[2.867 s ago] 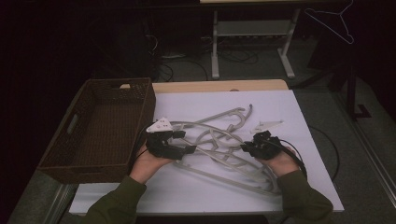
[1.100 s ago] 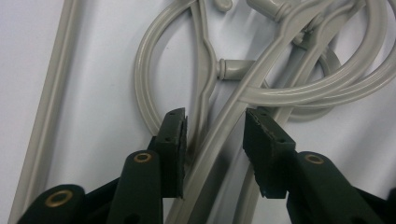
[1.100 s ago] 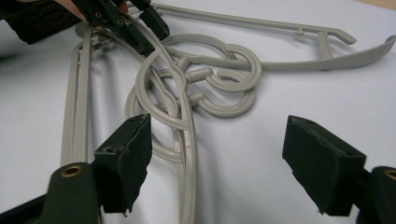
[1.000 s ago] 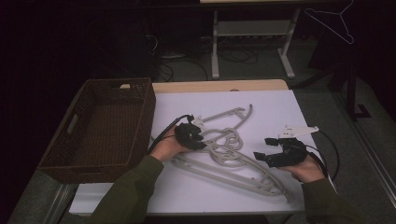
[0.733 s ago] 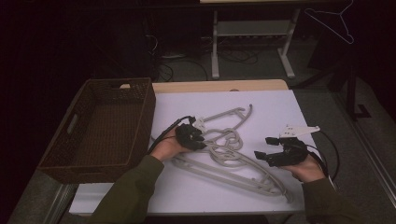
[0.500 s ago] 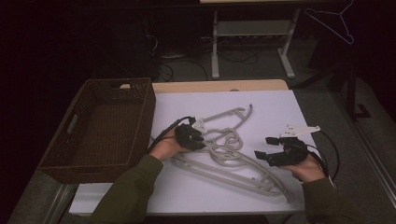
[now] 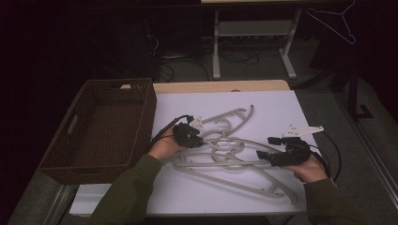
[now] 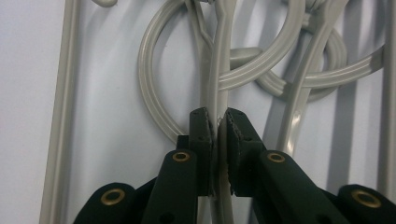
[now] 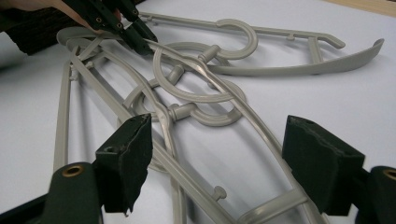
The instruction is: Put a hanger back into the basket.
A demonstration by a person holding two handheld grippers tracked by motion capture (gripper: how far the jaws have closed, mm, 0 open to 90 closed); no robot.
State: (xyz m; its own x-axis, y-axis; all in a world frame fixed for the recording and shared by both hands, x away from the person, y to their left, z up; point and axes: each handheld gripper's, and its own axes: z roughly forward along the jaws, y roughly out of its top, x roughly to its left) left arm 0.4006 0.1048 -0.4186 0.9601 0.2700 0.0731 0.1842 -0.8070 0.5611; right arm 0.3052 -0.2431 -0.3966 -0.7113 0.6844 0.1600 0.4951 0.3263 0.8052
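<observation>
While the grey plastic hangers [image 7: 225, 150] are lying tangled in a heap near the middle of the white table cover [image 7: 277, 108], the left gripper [image 7: 188, 136] is pinching one of them: in the left gripper view its jaws are closed tight on a thin hanger bar [image 8: 214, 100], just below the point where two hooks [image 8: 243, 74] are looping through each other. That grip low on the bar is probably meant to let one hanger be drawn free of the knot rather than dragging the whole pile. The right gripper [image 7: 270, 157] is hovering over the right end of the heap with its jaws spread wide and grasping nothing; in the right gripper view the two pads [image 9: 126, 161] are straddling a long hanger arm [image 9: 261, 135] without touching it, seemingly lined up to pin that arm down or take it. A dark wicker basket [image 7: 101, 131] is sitting at the left edge of the table, touching the cover, likely the destination for sorted hangers. The cover is looking smooth and matte; bare wood [image 7: 220, 86] is showing at the far table edge. Beyond, the room is dim, with a white metal frame [image 7: 253, 35] and floor cables [image 7: 178, 56], and a wire hanger [image 7: 335, 21] hanging at upper right.
</observation>
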